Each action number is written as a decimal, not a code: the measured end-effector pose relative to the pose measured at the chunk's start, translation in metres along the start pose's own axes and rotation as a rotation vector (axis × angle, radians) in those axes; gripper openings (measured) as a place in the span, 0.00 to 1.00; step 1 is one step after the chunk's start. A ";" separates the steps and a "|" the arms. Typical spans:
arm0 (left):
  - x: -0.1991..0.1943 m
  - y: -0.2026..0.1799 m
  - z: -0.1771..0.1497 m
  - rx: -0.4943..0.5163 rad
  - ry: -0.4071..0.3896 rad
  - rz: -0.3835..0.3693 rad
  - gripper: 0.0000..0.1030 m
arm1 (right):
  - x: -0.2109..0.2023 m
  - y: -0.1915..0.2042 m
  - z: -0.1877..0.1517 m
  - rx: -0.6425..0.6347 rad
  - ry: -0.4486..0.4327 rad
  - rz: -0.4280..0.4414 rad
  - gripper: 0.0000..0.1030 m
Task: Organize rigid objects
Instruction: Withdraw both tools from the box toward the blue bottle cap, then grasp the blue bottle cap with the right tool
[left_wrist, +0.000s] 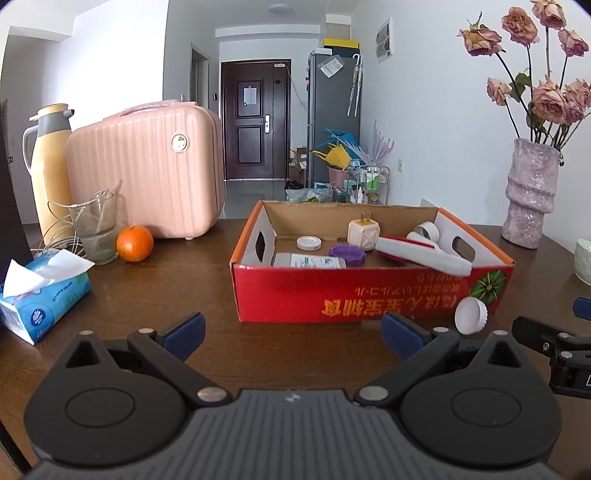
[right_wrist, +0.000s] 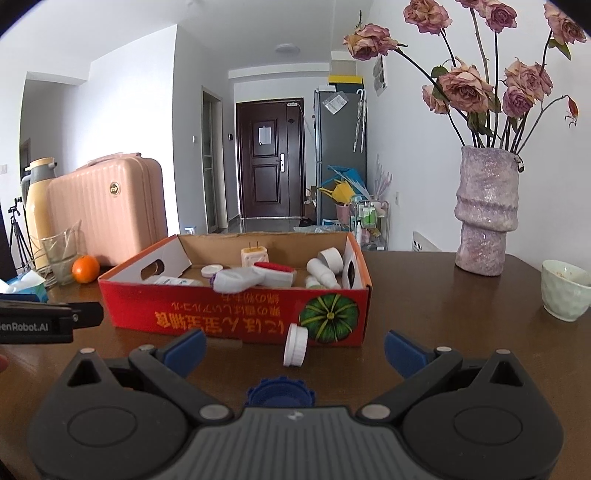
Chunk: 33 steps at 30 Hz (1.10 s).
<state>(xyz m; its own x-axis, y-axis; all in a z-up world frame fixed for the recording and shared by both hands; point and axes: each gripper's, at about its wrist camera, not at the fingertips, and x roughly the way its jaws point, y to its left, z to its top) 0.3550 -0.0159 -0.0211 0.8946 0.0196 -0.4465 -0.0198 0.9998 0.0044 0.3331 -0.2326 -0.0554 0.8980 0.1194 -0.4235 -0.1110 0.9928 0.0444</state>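
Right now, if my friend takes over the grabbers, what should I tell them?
Left gripper: open, holding nothing, in front of the red box.
Right gripper: open, holding nothing.
Done: the plug adapter, purple lid, small white tin and white bottles are in the box.
Left: the white cap leans on its edge against the box front; the blue cap lies on the table between the right fingers. Both go in the box.

Bright daylight, sharp focus, fisheye-bent edges.
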 end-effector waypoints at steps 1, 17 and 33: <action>-0.001 0.000 -0.001 0.002 0.003 -0.001 1.00 | -0.001 0.000 -0.001 -0.001 0.004 0.001 1.00; -0.017 0.010 -0.012 -0.025 0.024 -0.005 1.00 | 0.014 0.010 -0.020 -0.003 0.161 0.002 1.00; -0.012 0.013 -0.013 -0.034 0.050 -0.008 1.00 | 0.055 0.013 -0.018 0.037 0.275 -0.005 0.50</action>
<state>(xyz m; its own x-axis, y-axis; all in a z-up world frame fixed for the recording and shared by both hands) 0.3380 -0.0035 -0.0271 0.8713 0.0106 -0.4907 -0.0289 0.9991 -0.0297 0.3728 -0.2138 -0.0945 0.7486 0.1129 -0.6533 -0.0863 0.9936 0.0729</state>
